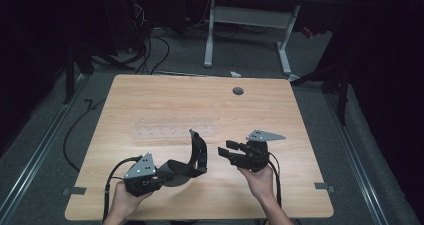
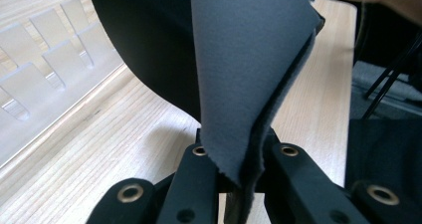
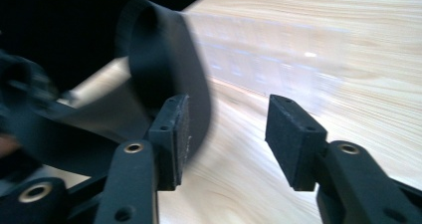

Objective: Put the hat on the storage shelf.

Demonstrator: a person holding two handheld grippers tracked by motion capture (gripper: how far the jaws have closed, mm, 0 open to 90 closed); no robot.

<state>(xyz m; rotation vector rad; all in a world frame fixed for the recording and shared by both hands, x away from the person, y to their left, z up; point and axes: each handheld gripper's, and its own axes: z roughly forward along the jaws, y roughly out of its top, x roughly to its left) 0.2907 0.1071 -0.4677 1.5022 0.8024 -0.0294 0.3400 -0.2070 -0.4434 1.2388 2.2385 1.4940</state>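
A black band of cloth with a grey inner face point(image 1: 196, 157) curls up from the table's front. My left gripper point(image 1: 170, 174) is shut on one end of it; in the left gripper view the cloth point(image 2: 249, 74) rises from between the jaws point(image 2: 238, 176). My right gripper point(image 1: 226, 150) is open, just right of the cloth's raised end. In the right gripper view the cloth point(image 3: 164, 69) curves behind the left pad point(image 3: 174, 134), with nothing between the pads point(image 3: 228, 137).
A clear plastic rack with several slots point(image 1: 172, 130) lies across the middle of the wooden table point(image 1: 165, 97). A round grey grommet point(image 1: 238, 91) sits near the far edge. Beyond the table are cables on the floor and a white desk frame point(image 1: 247, 20).
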